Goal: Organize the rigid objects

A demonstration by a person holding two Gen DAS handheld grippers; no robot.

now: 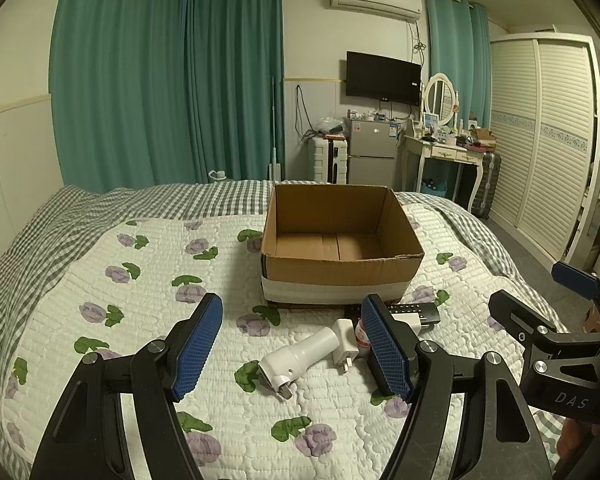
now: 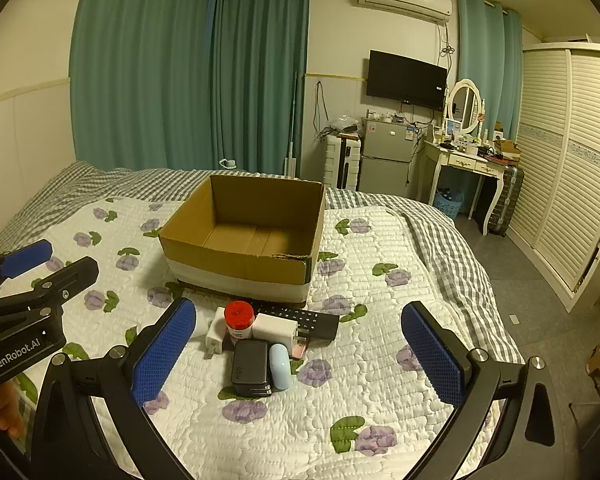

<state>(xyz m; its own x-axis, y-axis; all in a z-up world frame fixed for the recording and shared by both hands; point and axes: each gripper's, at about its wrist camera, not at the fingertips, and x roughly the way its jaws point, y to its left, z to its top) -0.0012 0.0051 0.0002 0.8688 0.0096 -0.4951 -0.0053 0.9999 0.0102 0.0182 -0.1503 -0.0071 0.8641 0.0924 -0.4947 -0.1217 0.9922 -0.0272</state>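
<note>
An empty open cardboard box (image 1: 342, 268) (image 2: 240, 264) stands on the bed. In front of it lies a cluster of small objects: a white cylindrical device (image 1: 300, 356), a white plug adapter (image 1: 345, 342) (image 2: 216, 334), a red-lidded jar (image 2: 239, 320), a white charger (image 2: 274, 327), a black remote (image 2: 300, 319) (image 1: 414, 310), a black 65W charger (image 2: 251, 366) and a pale blue case (image 2: 281, 365). My left gripper (image 1: 292, 344) is open above the white device. My right gripper (image 2: 298, 354) is open, hovering above the cluster. Both are empty.
The bed has a white floral quilt (image 2: 380, 360) over a grey checked sheet. The right gripper shows at the right of the left wrist view (image 1: 556, 320); the left gripper shows at the left of the right wrist view (image 2: 28, 300). Fridge, dresser and wardrobe stand beyond the bed.
</note>
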